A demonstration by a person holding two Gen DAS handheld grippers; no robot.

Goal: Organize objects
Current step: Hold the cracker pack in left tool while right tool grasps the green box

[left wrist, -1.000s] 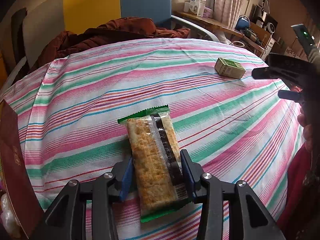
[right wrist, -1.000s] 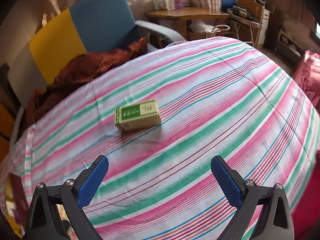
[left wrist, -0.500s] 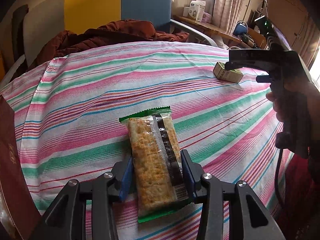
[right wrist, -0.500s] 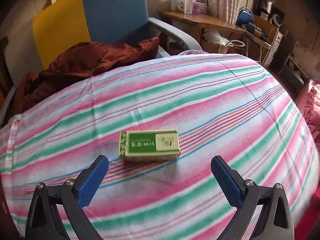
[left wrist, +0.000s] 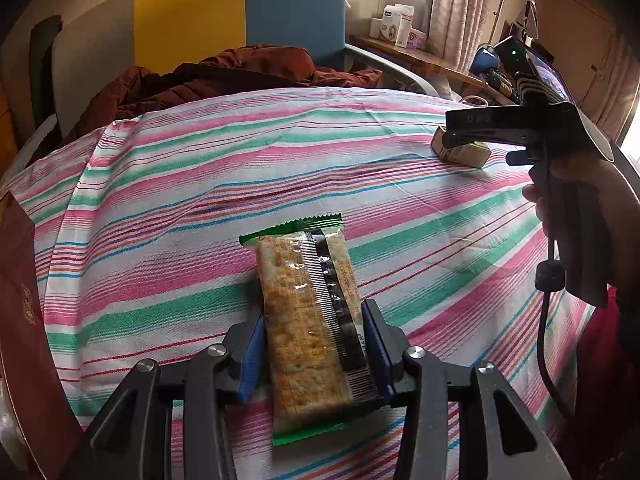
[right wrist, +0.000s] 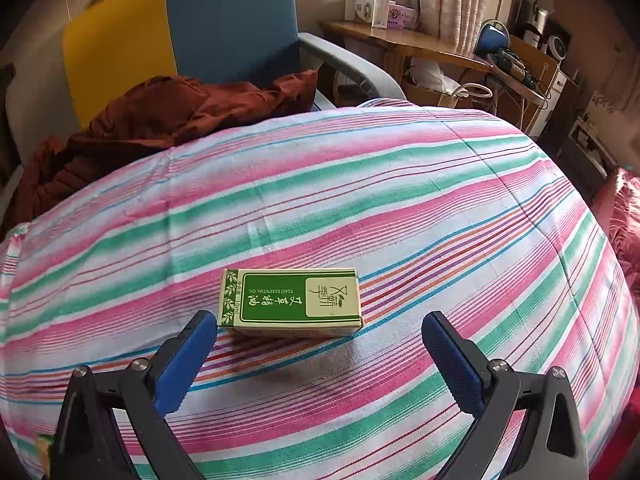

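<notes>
A clear-and-green pack of crackers (left wrist: 308, 316) lies lengthwise on the striped tablecloth (left wrist: 180, 200). My left gripper (left wrist: 314, 352) straddles its near half, and both blue pads touch the wrapper's sides. A small green and cream essential-oil box (right wrist: 290, 302) lies flat on the cloth. My right gripper (right wrist: 318, 324) stands open just in front of it, and the left fingertip (right wrist: 200, 328) is close to the box's near left corner. In the left wrist view the right gripper (left wrist: 480, 128) hovers over that box (left wrist: 460, 154) at the far right, held by a hand (left wrist: 592, 200).
A dark red flat box (left wrist: 20, 300) stands at the table's left edge. Behind the table is a yellow and blue armchair (right wrist: 180, 32) with a rust-brown garment (right wrist: 160, 120) heaped on it. A cluttered wooden desk (right wrist: 420, 44) lies beyond, and red fabric (right wrist: 624, 216) at the right.
The right gripper has come in over the table to the green box, which now sits larger and lower between its open fingers. The left gripper and cracker pack stayed put.
</notes>
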